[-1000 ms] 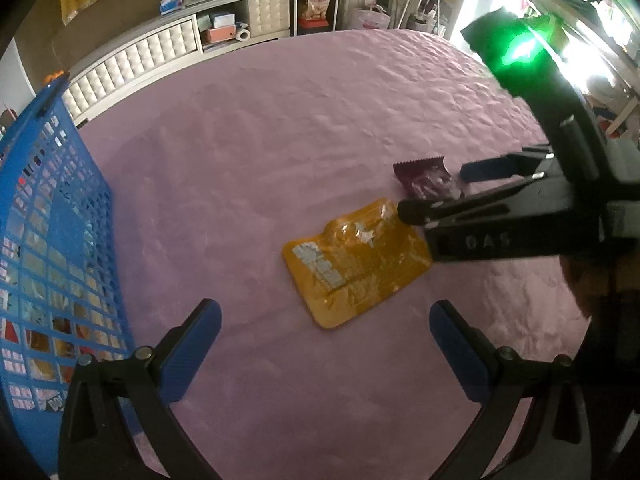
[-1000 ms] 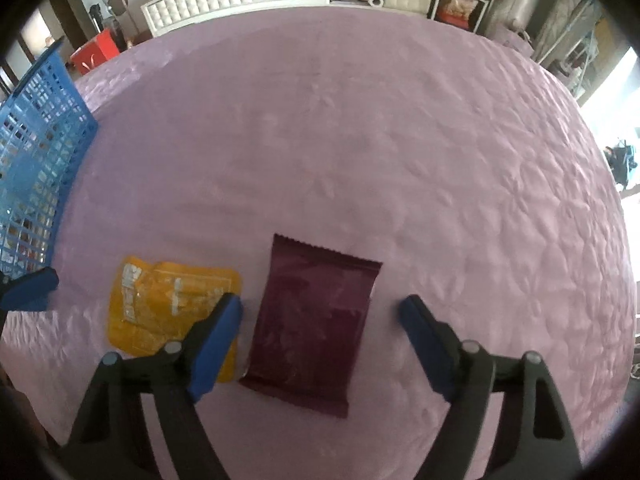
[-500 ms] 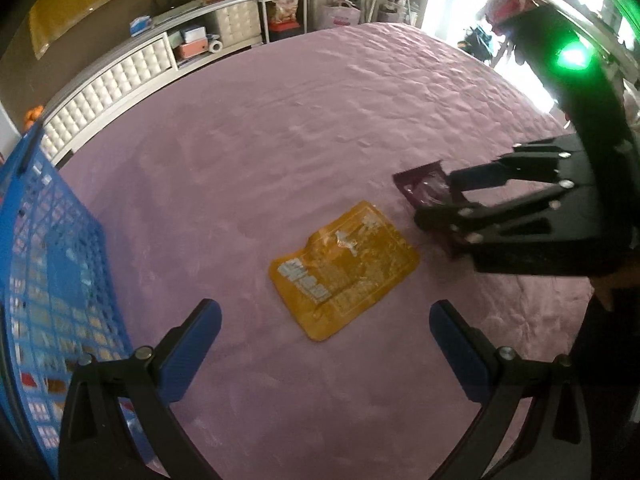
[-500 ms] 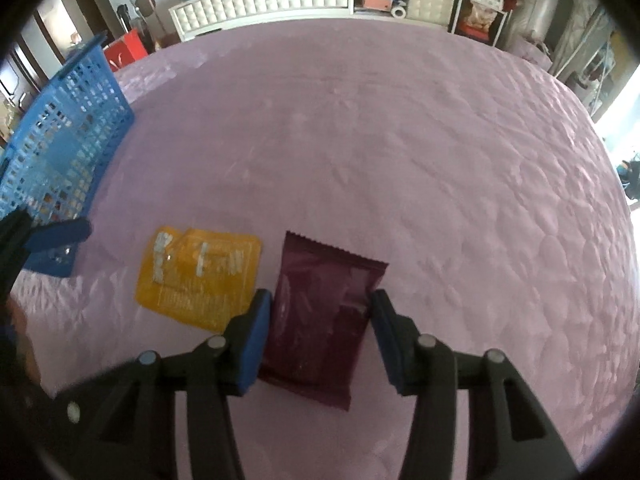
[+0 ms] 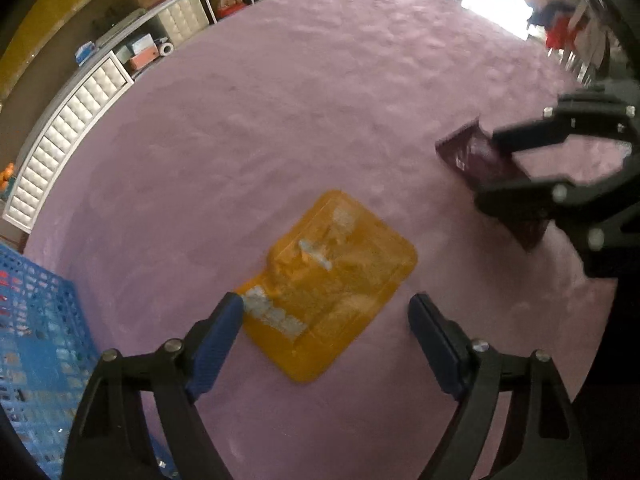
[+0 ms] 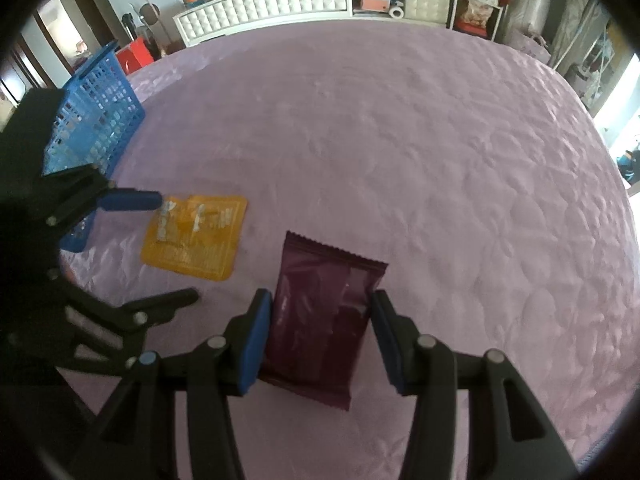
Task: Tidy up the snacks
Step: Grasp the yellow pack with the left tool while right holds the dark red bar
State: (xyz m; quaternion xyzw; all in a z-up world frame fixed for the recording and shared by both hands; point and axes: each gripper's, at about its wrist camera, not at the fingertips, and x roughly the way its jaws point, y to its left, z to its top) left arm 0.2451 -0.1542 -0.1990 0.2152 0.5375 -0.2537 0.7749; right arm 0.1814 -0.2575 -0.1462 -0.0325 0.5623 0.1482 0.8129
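An orange snack packet [image 5: 340,272] lies flat on the purple quilted cover [image 5: 320,100]. My left gripper [image 5: 326,300] points down over its near end, jaws closing with the packet between them. One blue pad is at the packet's corner and the other stands clear of its edge. My right gripper [image 6: 320,296] is shut on a maroon snack packet [image 6: 328,276], a pad pressed to each long side. From the left wrist view, that right gripper [image 5: 488,166] and the maroon packet [image 5: 464,152] sit at the right. The right wrist view shows the left gripper [image 6: 174,247] straddling the orange packet [image 6: 196,236].
A blue lattice basket [image 5: 36,320] stands at the left edge of the cover, also seen as the blue basket [image 6: 92,120] behind the left gripper. A white tufted cabinet [image 6: 272,4] and shelves line the far wall. Open purple cover stretches beyond both packets.
My left gripper moved in over the orange packet, rolled, and its jaws narrowed. My right gripper shut on the maroon packet and drew it rightward, away from the orange one.
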